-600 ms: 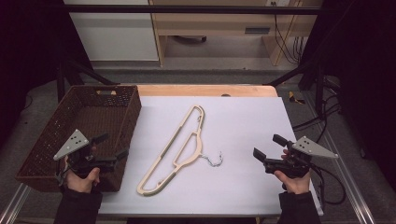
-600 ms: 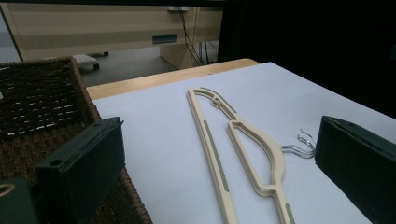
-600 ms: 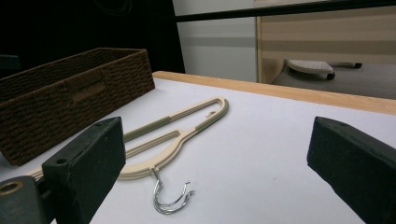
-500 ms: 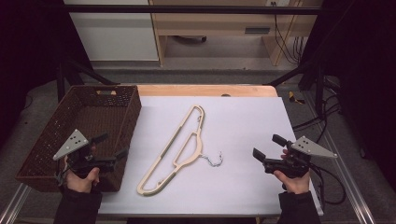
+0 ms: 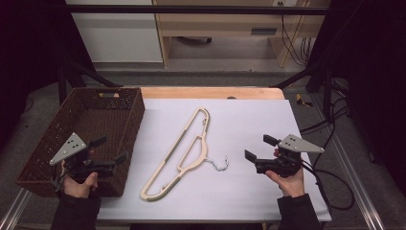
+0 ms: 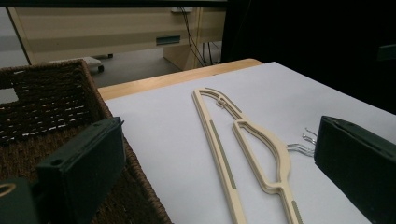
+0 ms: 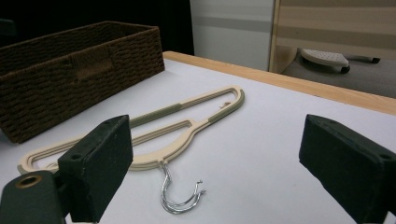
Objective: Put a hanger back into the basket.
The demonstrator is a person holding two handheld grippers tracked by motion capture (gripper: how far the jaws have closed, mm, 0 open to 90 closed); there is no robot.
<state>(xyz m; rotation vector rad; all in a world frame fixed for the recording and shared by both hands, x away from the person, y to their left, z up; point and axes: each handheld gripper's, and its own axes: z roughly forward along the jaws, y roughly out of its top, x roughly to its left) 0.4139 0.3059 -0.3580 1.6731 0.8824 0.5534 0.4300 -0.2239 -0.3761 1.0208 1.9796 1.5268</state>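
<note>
Hangers [image 5: 184, 152], cream plastic with grey-green grip strips, lie stacked flat near the middle of the table, running diagonally from the near left to the far centre. From the right gripper view we count what appear to be two or more, since several wire hooks [image 7: 180, 196] overlap at one point.

We take the rest in order of size. We note the white table surface [image 5: 249, 120] with a wooden strip along its far edge. We note the dark woven basket [image 5: 86, 120] at the table's left edge, just beside the hangers but apart from them; we see nothing inside it. The left gripper [image 5: 111, 149] is held over the basket's near right corner, jaws spread wide with nothing between them. The right gripper [image 5: 257, 147] hovers near the hooks, pointing toward them, jaws likewise released and empty.

Risks, in our judgement:
- The hangers are thin and flat on the surface; a jaw coming in level may slide over them rather than get under an edge.
- A grip on the top hanger alone may drag the lower one by the tangled hooks, or drop it partway.
- The hangers appear comparable in length to the basket; brought in at an angle, an end may catch the rim.
- The left gripper sits close to the weave and may snag it.

We find no brand, label or legible writing on any item.
</note>
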